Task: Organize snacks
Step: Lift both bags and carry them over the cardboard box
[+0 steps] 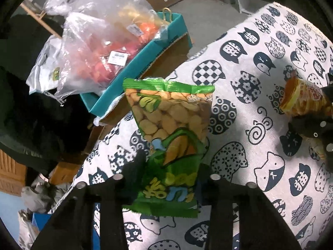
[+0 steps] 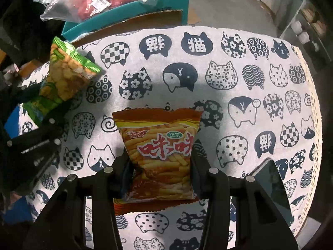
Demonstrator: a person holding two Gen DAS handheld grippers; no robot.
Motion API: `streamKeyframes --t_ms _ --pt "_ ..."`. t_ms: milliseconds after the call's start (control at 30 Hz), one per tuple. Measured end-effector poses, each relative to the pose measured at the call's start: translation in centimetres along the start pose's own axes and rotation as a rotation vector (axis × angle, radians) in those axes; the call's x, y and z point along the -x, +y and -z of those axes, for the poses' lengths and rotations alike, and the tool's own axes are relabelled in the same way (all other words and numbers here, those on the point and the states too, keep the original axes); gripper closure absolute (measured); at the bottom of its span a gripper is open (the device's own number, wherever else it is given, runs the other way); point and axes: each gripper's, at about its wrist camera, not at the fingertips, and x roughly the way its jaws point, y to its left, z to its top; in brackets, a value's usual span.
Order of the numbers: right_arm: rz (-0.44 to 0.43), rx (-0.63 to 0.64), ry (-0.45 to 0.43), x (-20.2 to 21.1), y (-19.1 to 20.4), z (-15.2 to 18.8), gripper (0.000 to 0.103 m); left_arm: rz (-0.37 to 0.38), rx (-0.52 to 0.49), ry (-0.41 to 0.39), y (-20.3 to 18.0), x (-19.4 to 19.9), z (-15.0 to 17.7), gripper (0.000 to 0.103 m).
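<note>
My left gripper (image 1: 168,166) is shut on a green snack bag (image 1: 168,129) printed with small biscuits and holds it above the cat-print tablecloth (image 1: 260,95). The same green bag (image 2: 64,79) shows at the left in the right wrist view. My right gripper (image 2: 160,164) is shut on an orange-red bag of fry-shaped sticks (image 2: 160,152) and holds it over the cloth (image 2: 229,79). That orange bag (image 1: 301,100) shows at the right edge in the left wrist view.
A teal cardboard box (image 1: 133,70) stands beyond the table's far edge, holding clear plastic bags of red and orange items (image 1: 100,48); it also shows in the right wrist view (image 2: 129,18). A dark phone-like slab (image 2: 272,185) lies on the cloth at right. Clutter lies on the floor at left.
</note>
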Motion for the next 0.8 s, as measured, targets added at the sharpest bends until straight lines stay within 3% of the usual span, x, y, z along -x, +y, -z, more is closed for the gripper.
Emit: streamKeyframes --t_ms 333,800 --pt "0.011 0.021 -0.022 1.5 1.0 1.0 0.057 0.045 0.136 0.014 2.4 1.3 2.5 0.07" --pt "0.04 0.126 -0.103 6.0 4.3 2.8 0.057 0.09 0.24 -0.032 4.4 7.6 5.2 0.07"
